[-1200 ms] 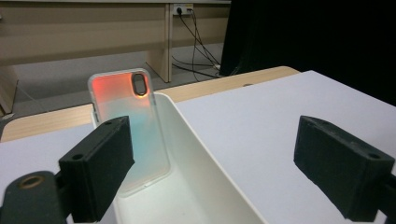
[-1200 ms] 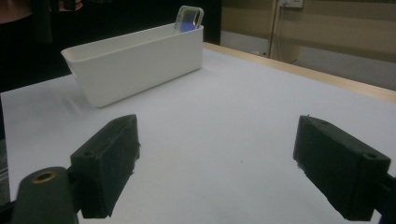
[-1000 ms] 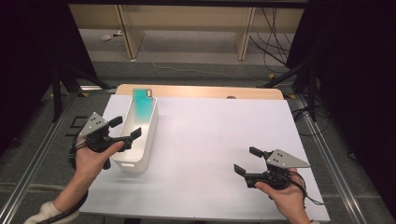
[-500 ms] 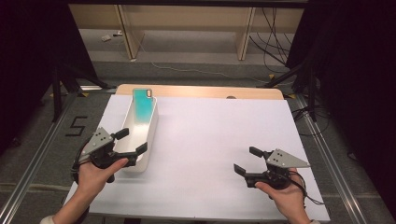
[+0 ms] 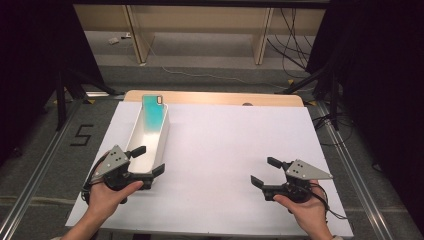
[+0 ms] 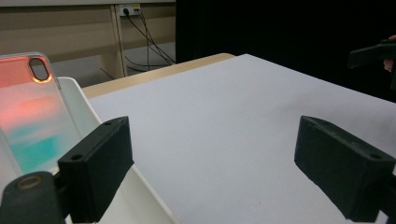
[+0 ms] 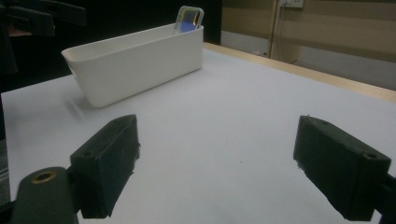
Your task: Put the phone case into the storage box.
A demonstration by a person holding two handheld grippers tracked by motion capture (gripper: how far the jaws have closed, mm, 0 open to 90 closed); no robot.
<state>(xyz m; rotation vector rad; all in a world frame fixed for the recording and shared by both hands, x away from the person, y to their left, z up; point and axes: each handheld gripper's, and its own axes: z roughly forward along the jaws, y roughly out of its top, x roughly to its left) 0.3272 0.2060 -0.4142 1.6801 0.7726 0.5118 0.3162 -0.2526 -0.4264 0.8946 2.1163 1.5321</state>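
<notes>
A long white bin (image 5: 136, 134) lies on the left of the white table sheet (image 5: 225, 145). A clear phone case with a teal tint (image 5: 152, 112) leans inside its far end. My left gripper (image 5: 149, 160) is open at the bin's near end, one jaw over the inside and the other outside the right wall. In the left gripper view the case (image 6: 28, 116) looks orange and teal, and the bin rim (image 6: 88, 107) runs past the left jaw of that gripper (image 6: 219, 172). My right gripper (image 5: 262, 171) is open and holds nothing near the front right. The right gripper view shows this gripper (image 7: 224, 168), the bin (image 7: 140, 60) and the case (image 7: 189, 18).
The wooden table edge (image 5: 215, 97) shows beyond the sheet's far side. Table legs and cables (image 5: 290, 30) stand on the floor behind. A metal rail (image 5: 40, 170) runs along the left. Black curtains close both sides.
My left gripper has come back toward the person along the bin, from beside its middle to its near end. The right gripper and the bin have stayed put.
</notes>
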